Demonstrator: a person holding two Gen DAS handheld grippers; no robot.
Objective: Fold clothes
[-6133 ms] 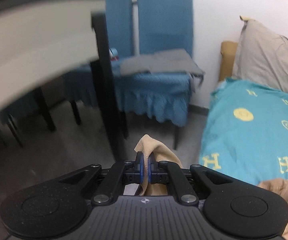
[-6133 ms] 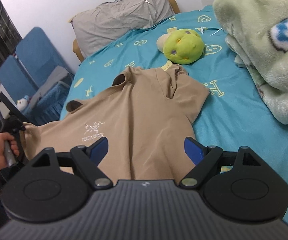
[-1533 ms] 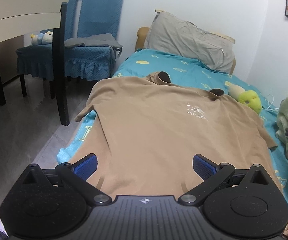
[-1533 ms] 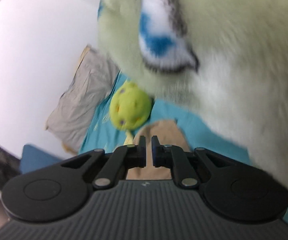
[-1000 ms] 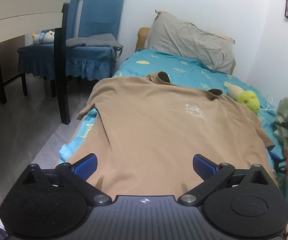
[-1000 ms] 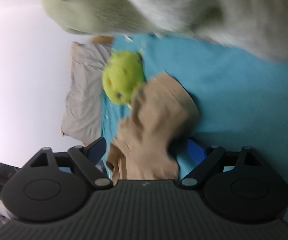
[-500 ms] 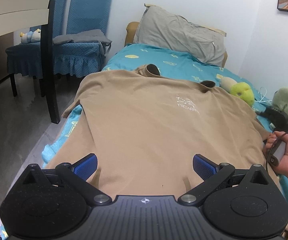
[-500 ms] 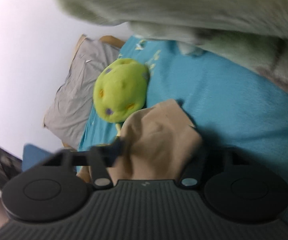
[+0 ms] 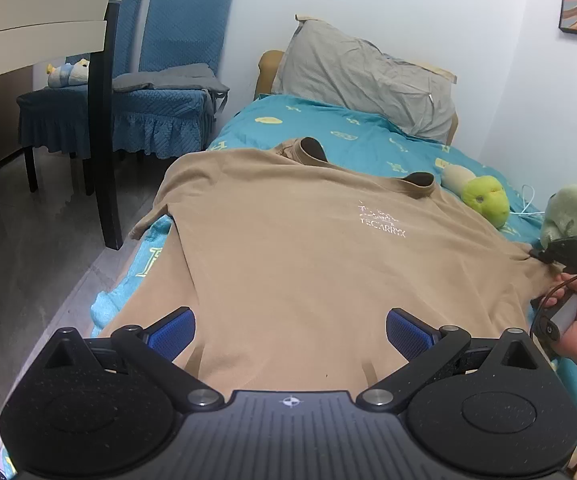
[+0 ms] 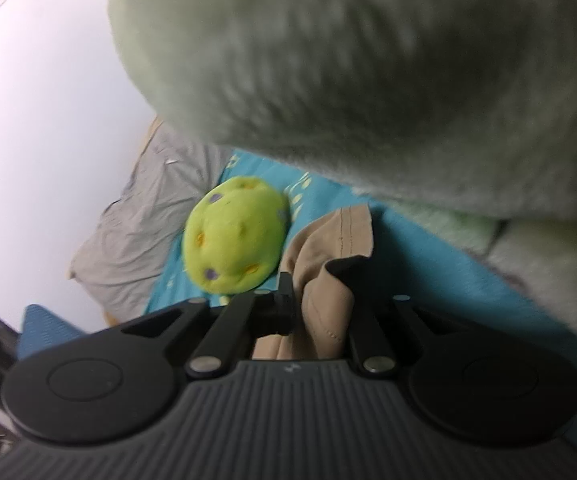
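A tan T-shirt (image 9: 296, 264) lies spread face up on the teal bed (image 9: 328, 132), with its white chest logo toward the right. My left gripper (image 9: 290, 332) hovers open over the shirt's near hem, nothing between its blue pads (image 9: 174, 330). A hand holds my right gripper (image 9: 536, 254) at the shirt's right sleeve. In the right wrist view the right gripper (image 10: 300, 300) has its jaws closing, with the bunched tan sleeve (image 10: 328, 264) pinched between them. The cloth hides its right finger.
A lime plush ball (image 9: 486, 200) and a pale green plush toy (image 9: 576, 208) lie right of the shirt; the toy fills the top of the right wrist view. A grey pillow (image 9: 368, 80) is at the headboard. Blue chairs (image 9: 160, 92) and a table leg (image 9: 106, 140) stand left.
The right gripper's jaws went from wide apart to closed on the shirt's right sleeve, and the sleeve now bunches upward. The left gripper stayed open over the hem.
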